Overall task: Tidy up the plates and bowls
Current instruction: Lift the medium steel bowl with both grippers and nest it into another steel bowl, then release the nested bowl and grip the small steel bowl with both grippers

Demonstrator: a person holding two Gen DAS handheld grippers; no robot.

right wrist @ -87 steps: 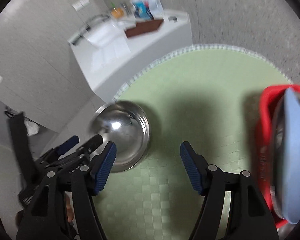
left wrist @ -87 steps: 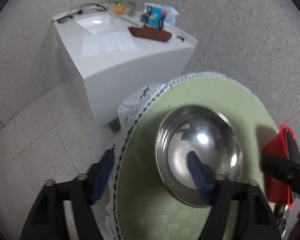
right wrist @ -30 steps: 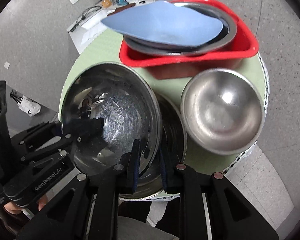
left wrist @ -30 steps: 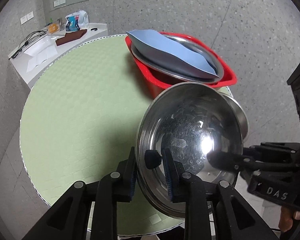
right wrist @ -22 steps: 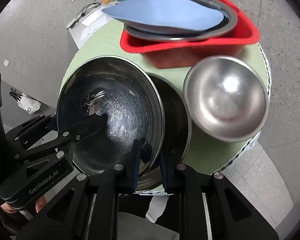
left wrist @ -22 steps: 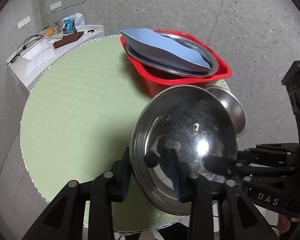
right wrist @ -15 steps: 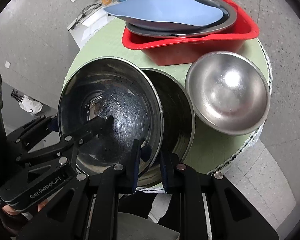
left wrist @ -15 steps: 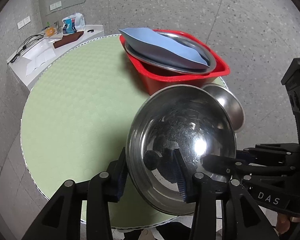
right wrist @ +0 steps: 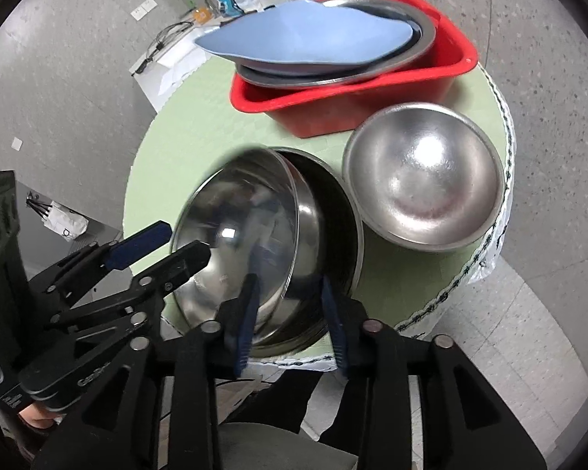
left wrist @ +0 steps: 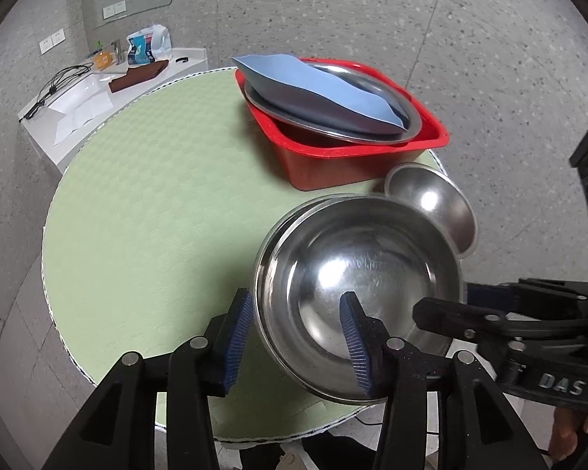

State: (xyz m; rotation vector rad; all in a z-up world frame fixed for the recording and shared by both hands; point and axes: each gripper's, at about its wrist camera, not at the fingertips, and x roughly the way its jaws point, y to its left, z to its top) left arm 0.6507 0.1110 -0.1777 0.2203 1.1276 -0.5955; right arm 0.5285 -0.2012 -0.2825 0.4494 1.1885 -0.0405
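Note:
A steel bowl [left wrist: 356, 266] [right wrist: 247, 231] lies tilted inside a larger steel bowl [right wrist: 333, 219] at the near edge of the round green table [left wrist: 149, 203]. My left gripper [left wrist: 294, 337] is open, its fingers astride the inner bowl's near-left rim; it also shows in the right wrist view [right wrist: 156, 246]. My right gripper [right wrist: 288, 321] is open, its fingers astride the stacked rims; it shows in the left wrist view [left wrist: 462, 305]. A third steel bowl [left wrist: 431, 203] [right wrist: 423, 180] sits to the right. A red tub [left wrist: 356, 156] [right wrist: 333, 105] holds a steel plate [left wrist: 376, 133] and a blue plate [left wrist: 317, 86] [right wrist: 305, 39].
A white counter [left wrist: 86, 105] with papers, cables, a brown tray and packets stands beyond the table's far left. Grey speckled floor surrounds the table. The table's left half [left wrist: 137, 196] is bare green mat.
Both grippers have opened and let go of the bowl. It has dropped from its steep tilt to rest lower inside the larger bowl.

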